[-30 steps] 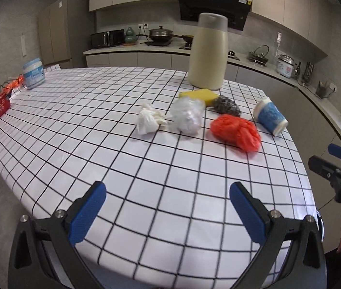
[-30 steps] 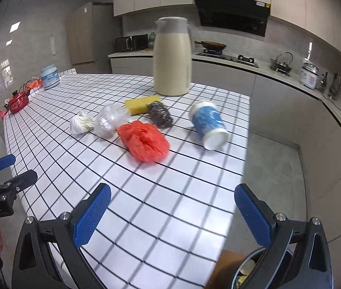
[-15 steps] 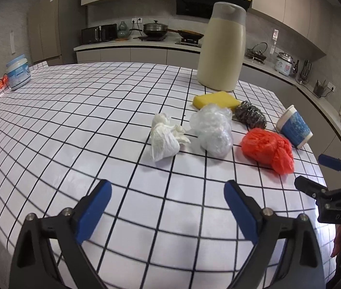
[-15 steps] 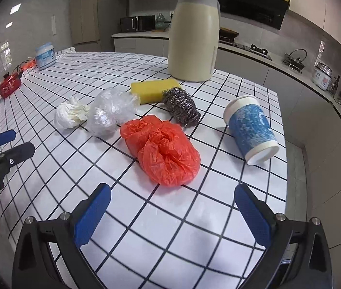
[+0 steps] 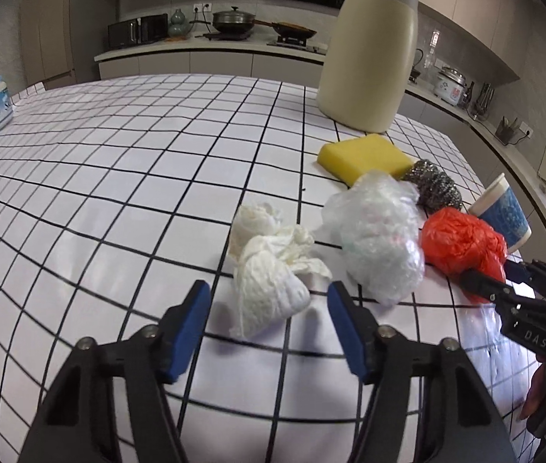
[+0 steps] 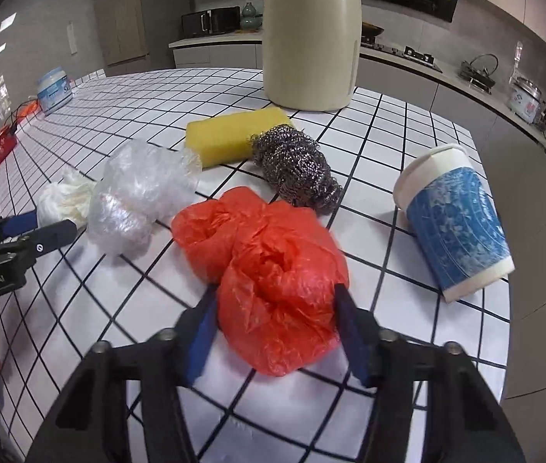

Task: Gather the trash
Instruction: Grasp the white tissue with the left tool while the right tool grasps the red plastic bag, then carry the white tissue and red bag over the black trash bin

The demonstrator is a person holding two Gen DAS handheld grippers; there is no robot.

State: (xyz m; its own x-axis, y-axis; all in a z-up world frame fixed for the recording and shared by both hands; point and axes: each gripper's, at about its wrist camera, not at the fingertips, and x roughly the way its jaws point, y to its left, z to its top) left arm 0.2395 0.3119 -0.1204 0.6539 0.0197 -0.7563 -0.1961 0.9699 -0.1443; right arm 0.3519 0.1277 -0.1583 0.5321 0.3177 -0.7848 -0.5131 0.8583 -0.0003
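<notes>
Both my cams ride on the grippers and look forward and steeply down along the fingers, so each shot has its own blue pads at the bottom. The left one sits low and close over the table (image 5: 118, 200), facing the kitchen counter at the back, crumpled tissue (image 5: 269, 266) right in front. The right one is even nearer, almost on top of the red bag (image 6: 273, 266), by the table's right edge. They overlap a lot (same tissue, clear bag (image 5: 381, 239), sponge (image 5: 365, 154), scourer, cup, big jug), and each catches the other gripper at its side edge.
</notes>
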